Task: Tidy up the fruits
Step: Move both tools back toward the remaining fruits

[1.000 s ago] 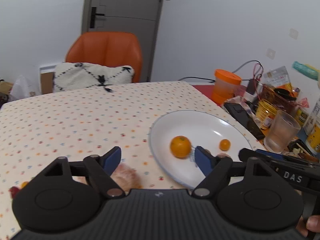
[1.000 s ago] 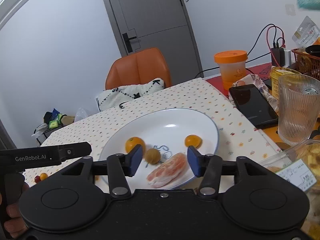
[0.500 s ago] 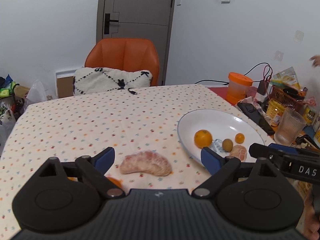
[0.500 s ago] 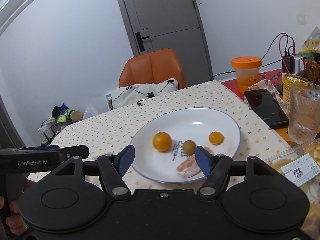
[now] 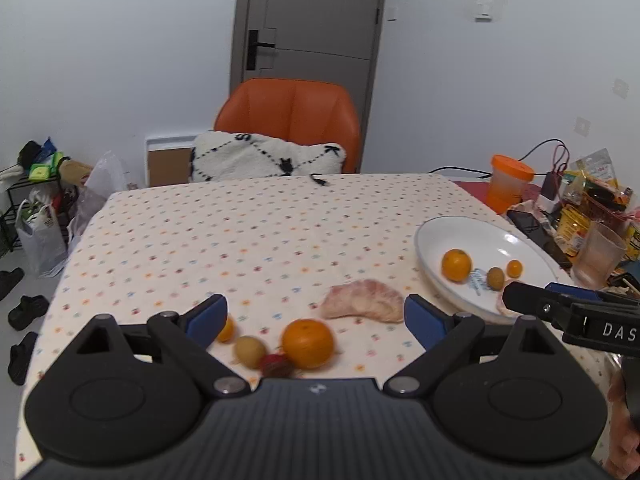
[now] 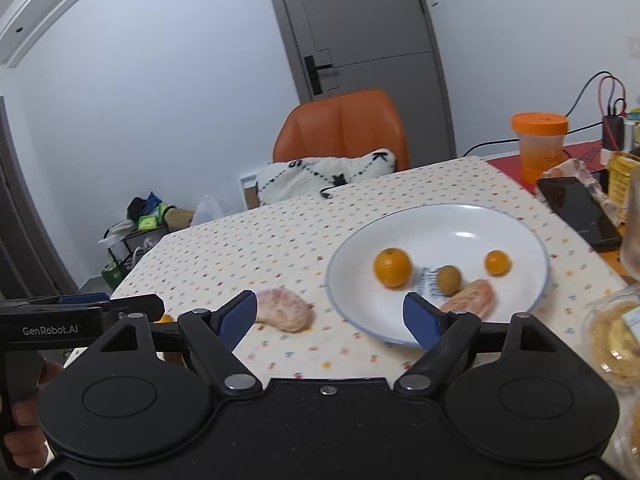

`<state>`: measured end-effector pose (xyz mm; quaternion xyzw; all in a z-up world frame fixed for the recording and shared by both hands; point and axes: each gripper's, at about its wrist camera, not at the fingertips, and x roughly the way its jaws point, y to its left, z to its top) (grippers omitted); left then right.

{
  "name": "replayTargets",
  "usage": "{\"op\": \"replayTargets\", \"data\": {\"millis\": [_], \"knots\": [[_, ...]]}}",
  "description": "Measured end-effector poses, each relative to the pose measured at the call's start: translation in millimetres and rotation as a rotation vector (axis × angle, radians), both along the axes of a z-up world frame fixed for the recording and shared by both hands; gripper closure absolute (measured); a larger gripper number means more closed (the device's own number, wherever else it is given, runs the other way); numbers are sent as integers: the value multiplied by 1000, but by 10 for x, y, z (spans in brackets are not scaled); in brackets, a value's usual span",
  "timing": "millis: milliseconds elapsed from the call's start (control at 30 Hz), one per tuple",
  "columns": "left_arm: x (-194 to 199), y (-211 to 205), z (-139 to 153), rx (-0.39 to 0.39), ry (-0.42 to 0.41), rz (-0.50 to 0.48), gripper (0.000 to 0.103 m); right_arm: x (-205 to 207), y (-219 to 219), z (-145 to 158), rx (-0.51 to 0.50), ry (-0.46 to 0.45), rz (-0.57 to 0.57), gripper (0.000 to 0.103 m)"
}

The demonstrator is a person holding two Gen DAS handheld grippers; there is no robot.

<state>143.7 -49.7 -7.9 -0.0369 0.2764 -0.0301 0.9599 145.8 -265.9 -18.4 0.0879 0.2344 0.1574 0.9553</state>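
Both grippers had drawn back from the white round plate (image 6: 536,240). The left gripper (image 5: 316,316), wide open and empty, now framed a loose orange mandarin (image 5: 307,343); the right gripper (image 6: 331,318) was equally open, empty, with 4 fruits plated ahead.

4 fruits in plate (image 6: 532,236), pomelo segment (image 5: 362,301) on tablecloth (image 5: 248,236) left of it

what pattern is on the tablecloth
Cream tablecloth with small multicoloured dots; clearest in the left wrist view.
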Motion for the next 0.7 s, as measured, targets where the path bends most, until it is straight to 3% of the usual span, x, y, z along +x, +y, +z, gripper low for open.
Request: {"op": "replayTargets", "data": {"millis": [700], "knots": [[-273,655,-135,-58,4,98,11,-76,583,-71,-27,28,104,22]]}}
